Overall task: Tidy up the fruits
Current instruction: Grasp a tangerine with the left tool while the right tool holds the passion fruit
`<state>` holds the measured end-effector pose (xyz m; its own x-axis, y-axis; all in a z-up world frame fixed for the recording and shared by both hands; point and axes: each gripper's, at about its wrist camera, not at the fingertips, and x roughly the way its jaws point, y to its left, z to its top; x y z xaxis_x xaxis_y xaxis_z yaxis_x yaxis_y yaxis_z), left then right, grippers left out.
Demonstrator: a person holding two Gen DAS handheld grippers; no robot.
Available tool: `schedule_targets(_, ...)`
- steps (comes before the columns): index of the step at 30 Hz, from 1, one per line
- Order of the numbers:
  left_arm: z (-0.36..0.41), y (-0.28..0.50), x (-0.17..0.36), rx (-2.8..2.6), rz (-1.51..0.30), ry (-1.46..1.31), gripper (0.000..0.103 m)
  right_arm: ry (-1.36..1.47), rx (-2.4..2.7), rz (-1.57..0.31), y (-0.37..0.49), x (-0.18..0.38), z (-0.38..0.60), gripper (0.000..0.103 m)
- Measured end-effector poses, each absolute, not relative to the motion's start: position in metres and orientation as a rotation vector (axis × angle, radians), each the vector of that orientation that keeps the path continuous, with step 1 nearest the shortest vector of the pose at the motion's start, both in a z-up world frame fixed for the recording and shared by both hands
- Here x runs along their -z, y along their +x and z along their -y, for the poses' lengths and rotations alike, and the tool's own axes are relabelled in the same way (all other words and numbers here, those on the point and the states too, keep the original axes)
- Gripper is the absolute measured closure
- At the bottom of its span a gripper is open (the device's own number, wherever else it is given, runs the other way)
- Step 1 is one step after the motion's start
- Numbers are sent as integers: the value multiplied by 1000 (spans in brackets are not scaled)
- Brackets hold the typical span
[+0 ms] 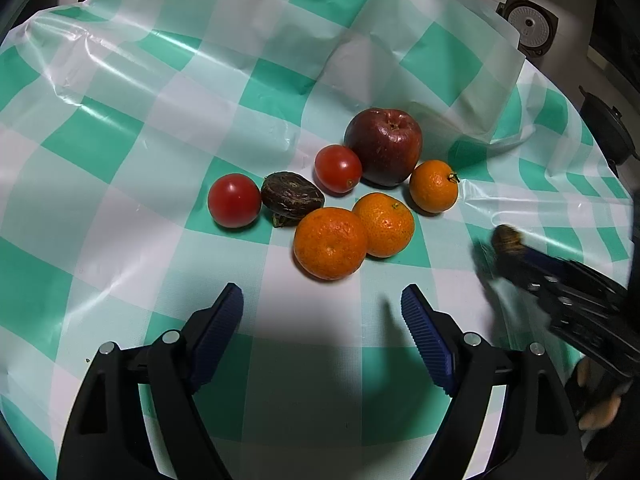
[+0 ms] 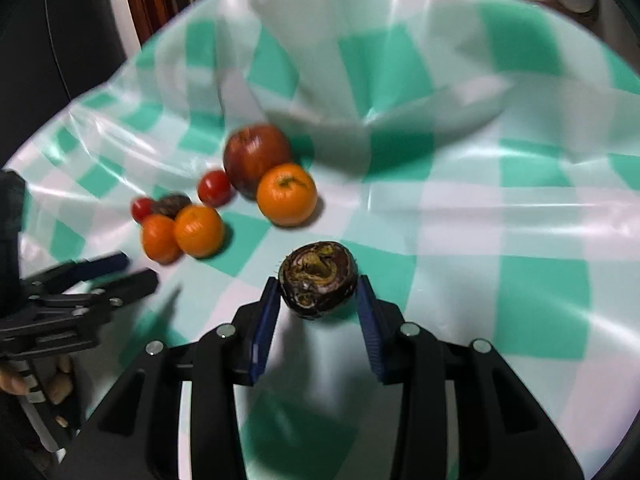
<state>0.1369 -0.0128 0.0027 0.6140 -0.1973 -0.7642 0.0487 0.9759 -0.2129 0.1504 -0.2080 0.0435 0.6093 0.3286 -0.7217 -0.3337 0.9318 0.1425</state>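
Right wrist: dark brown fruit (image 2: 318,280) clamped inside right gripper (image 2: 318,296).

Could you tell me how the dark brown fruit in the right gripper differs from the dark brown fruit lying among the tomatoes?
The held brown fruit is clamped in the right gripper, apart from the pile; the lying brown fruit rests on the tablecloth between two tomatoes. The held one shows a yellowish end; the lying one shows its streaked side. Both are dark brown.
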Motion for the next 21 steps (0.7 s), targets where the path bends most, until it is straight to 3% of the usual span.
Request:
schedule_targets(6,14,140,-3,57,-903,-163,26,199,-390,-812,154,-39,243,64)
schedule_targets(11,22,154,-2,38,-925,-106,32,200,-405,-800,154,-41,242,63)
schedule_targets(18,39,169,-3,62,-931,-31,66,212,-431,-808,153,-38,243,63)
schedule_targets(21,37,160,-6,85,-921,-34,67,214,-445,-808,153,-38,243,63)
